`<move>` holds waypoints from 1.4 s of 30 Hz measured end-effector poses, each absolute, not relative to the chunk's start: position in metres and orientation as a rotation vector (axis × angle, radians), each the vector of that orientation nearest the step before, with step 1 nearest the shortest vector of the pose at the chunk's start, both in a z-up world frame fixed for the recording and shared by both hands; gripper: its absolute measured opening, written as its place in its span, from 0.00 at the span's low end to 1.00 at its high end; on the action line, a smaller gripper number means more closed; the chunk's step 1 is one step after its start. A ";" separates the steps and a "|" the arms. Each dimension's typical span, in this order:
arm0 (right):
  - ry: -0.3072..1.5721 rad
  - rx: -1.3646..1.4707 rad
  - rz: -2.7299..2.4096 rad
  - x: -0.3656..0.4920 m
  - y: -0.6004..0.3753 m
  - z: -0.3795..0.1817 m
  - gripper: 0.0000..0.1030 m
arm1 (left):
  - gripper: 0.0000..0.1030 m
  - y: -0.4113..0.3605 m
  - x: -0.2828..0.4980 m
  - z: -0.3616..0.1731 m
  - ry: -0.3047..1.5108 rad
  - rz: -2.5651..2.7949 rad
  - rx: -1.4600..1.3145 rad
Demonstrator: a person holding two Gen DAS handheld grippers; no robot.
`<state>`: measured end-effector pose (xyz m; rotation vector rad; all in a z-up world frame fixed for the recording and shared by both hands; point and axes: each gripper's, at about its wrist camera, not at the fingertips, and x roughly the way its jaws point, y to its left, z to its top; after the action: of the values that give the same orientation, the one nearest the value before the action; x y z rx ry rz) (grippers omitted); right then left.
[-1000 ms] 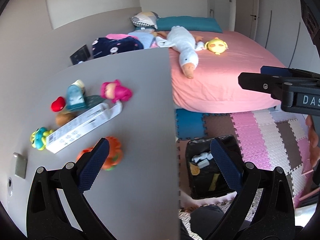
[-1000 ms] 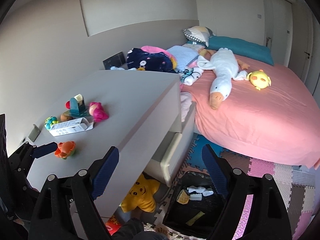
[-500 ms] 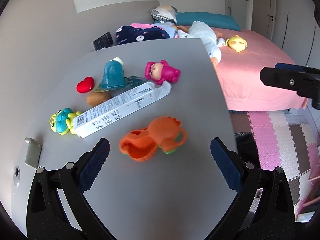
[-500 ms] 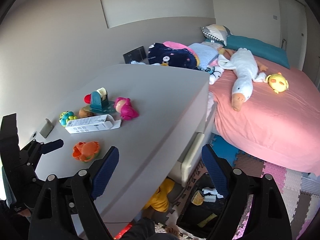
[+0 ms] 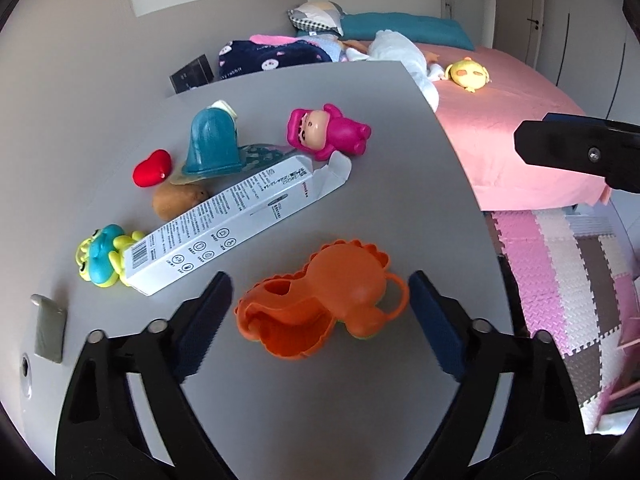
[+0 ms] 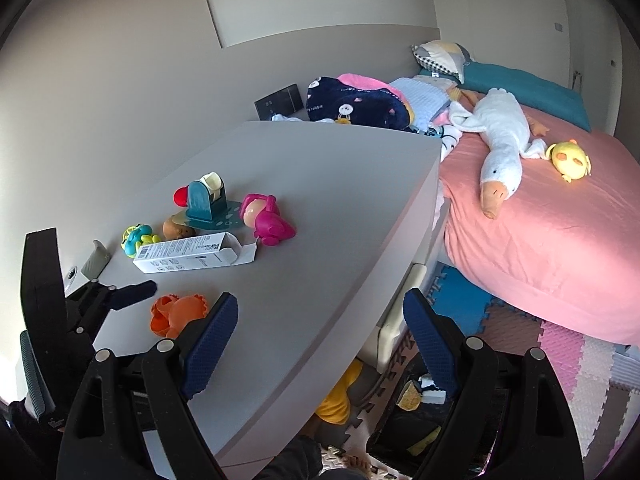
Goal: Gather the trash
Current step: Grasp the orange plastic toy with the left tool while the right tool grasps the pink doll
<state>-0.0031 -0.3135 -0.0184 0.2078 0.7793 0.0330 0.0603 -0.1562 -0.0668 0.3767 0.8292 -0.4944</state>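
A long white cardboard box point(image 5: 236, 220) with an open end flap lies on the grey dresser top point(image 5: 280, 392), among toys. It also shows in the right wrist view point(image 6: 188, 257). My left gripper point(image 5: 320, 316) is open and empty, low over the dresser, its jaws either side of an orange toy point(image 5: 324, 312); the box lies just beyond. My right gripper point(image 6: 320, 344) is open and empty, above the dresser's front edge. A black trash bin point(image 6: 416, 420) with scraps in it stands on the floor below, partly hidden by my right fingers.
Toys around the box: pink doll point(image 5: 324, 132), teal holder point(image 5: 212, 144), red heart point(image 5: 154, 168), brown potato toy point(image 5: 178, 200), blue-yellow frog point(image 5: 102, 258). A pink bed point(image 6: 552, 232) with a plush goose point(image 6: 500, 148) lies right. Foam floor mats point(image 5: 568, 280) lie below.
My left gripper swung from over the floor bin to the dresser top and moved down close to the orange toy and box. My right gripper shifted slightly left, staying open.
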 end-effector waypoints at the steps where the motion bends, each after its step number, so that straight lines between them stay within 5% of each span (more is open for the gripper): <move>1: 0.780 0.207 0.035 -0.003 -0.314 -0.019 0.82 | 0.78 -0.155 0.064 -0.069 0.848 -0.497 0.374; 5: 0.786 0.210 0.043 0.003 -0.312 -0.022 0.82 | 0.70 -0.151 0.071 -0.069 0.860 -0.503 0.349; 42: 0.843 0.153 0.080 0.118 -0.273 -0.051 0.82 | 0.69 -0.084 0.122 -0.029 0.776 -0.392 0.169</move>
<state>0.1178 -0.2729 -0.0507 0.1527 0.8426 0.0795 0.1217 -0.0842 -0.0292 0.1694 0.7757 -0.3922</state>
